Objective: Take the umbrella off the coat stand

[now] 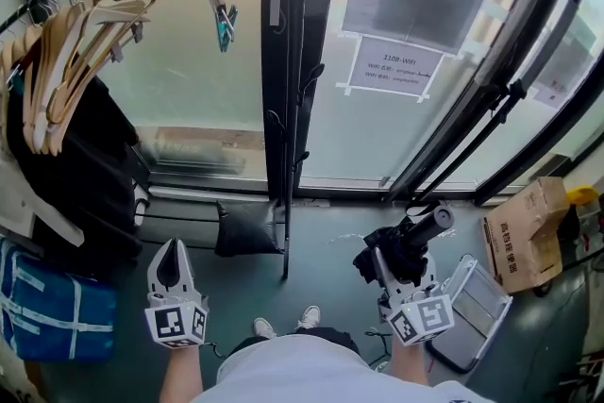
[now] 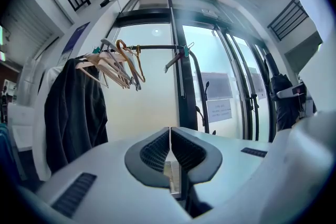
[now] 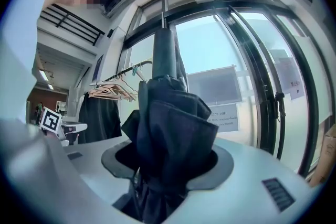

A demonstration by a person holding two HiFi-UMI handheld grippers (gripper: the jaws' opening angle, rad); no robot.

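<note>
Umbrella (image 1: pixel 408 243): folded, dark, clamped between the jaws of the right gripper (image 1: pixel 396 271). It is clear of the coat stand (image 1: pixel 294 61), off to the stand's right, near the window. One end sticks up past the jaws (clearest in the right gripper view). Left gripper (image 1: pixel 171 260): jaws pressed together, nothing between them. Wooden hangers (image 1: pixel 80 47) and a black coat (image 1: pixel 80 170) hang on the stand's rail at left.
</note>
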